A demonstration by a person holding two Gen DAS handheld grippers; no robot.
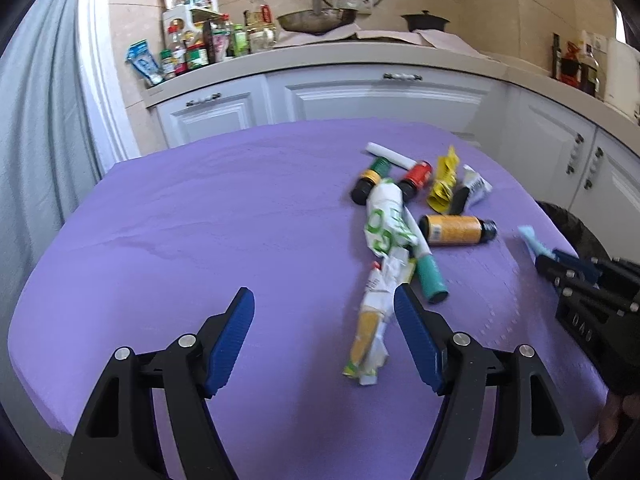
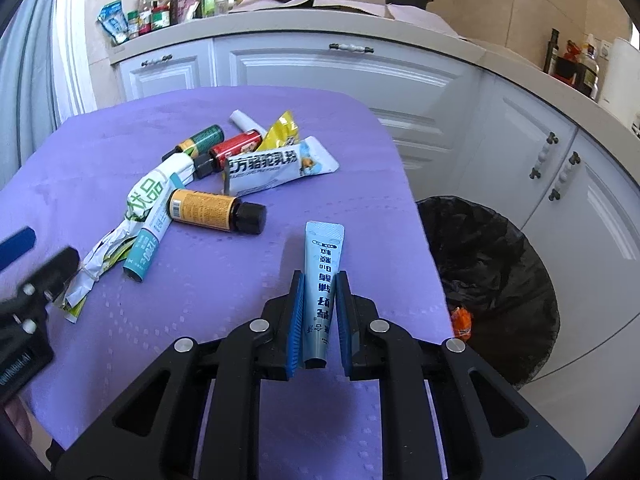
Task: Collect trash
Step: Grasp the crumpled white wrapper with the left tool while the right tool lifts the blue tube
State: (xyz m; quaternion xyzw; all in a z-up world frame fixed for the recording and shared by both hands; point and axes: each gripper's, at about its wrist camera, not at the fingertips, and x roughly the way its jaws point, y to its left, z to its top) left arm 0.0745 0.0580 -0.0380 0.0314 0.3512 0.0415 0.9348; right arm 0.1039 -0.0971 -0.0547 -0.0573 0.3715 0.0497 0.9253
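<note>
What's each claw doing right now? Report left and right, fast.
Left claw: open, holding nothing, hovering over a crumpled wrapper.
Right claw: closed on a light blue packet.

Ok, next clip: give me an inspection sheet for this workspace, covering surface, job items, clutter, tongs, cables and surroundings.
Surface: purple tablecloth, no spills seen.
Job's things: light blue sachet in the right tongs; orange-label bottle, green bottle, red bottle, teal tube, yellow wrapper, white pouch and crumpled wrapper lie on the cloth; black-lined trash bin stands beside the table with an orange scrap inside.
Clutter: nothing seen apart from the trash.
Tongs: left tongs open above the crumpled wrapper; right tongs shut on the sachet.
Cables: nothing seen.
Surroundings: white cabinets; counter with bottles and a pan.
</note>
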